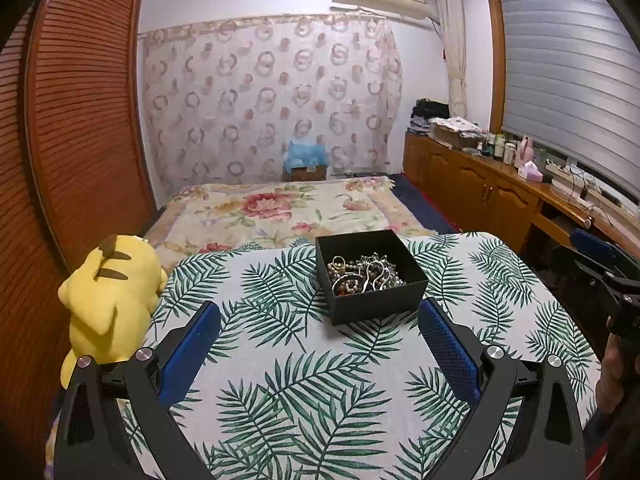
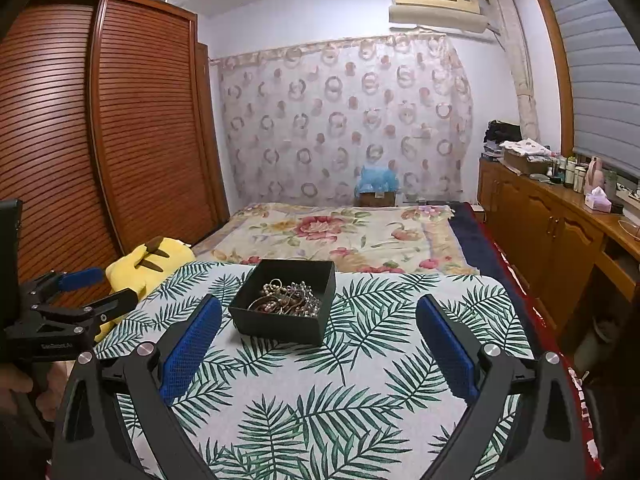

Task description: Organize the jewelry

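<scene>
Both grippers hover above the near part of the leaf-print table [image 1: 304, 360], with nothing between their pads. Your left gripper [image 1: 320, 344] has its jaws spread wide, and your right gripper [image 2: 320, 344] is spread just as wide; neither touches anything. The task's thing is the jewelry [image 1: 362, 274], a tangled heap of bead strands, rings and silver pieces lying inside the open black box [image 1: 372, 304], which stands on the table toward its far edge (the bed lies just beyond). From the left gripper the box lies ahead and slightly to the right, its near wall falling between the two blue pads in that view, closer to the right-hand one. From the right gripper the same black box [image 2: 280, 328] lies ahead and to the left, close beside the left-hand blue pad, with the jewelry [image 2: 286, 300] visible over its near rim. The box looks roughly square, so it offers no clear long axis; it sits turned at a slight angle to both views. Neither hand appears clearly nearer: both stand short of the box on its near side. Judge the approach as a forward reach and a descent over the near wall. A yellow plush toy [image 1: 108, 300] rests at the table's left edge, well apart from the box.
</scene>
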Demonstrator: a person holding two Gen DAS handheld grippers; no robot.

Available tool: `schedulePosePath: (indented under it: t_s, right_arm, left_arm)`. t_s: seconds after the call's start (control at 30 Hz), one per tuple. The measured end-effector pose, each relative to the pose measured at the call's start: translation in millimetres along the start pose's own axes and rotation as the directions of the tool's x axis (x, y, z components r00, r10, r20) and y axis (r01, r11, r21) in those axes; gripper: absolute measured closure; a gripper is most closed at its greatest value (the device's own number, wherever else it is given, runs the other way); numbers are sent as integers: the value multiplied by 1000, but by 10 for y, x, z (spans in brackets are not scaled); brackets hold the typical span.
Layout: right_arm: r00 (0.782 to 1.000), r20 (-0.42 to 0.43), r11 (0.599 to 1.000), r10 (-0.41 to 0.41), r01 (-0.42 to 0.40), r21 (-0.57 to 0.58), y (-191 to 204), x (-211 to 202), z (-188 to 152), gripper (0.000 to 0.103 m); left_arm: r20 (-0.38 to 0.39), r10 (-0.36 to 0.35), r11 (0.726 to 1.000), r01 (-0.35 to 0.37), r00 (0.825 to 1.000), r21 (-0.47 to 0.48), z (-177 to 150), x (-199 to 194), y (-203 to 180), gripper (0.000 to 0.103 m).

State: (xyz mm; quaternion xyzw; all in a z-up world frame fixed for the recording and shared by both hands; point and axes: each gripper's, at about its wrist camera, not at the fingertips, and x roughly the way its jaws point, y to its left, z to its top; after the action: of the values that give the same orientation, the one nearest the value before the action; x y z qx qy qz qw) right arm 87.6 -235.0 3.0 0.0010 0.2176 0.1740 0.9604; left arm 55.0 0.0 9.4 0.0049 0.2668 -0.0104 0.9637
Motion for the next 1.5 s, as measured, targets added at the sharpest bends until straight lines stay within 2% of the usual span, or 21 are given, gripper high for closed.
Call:
schedulePosePath:
  t_s: [1.5]
  right_arm:
    - [1000, -7, 1000, 2, -2, 4, 63, 4, -73, 4]
  left_arm:
    - [7, -12, 1000, 13, 1000, -7, -39, -92, -43, 8]
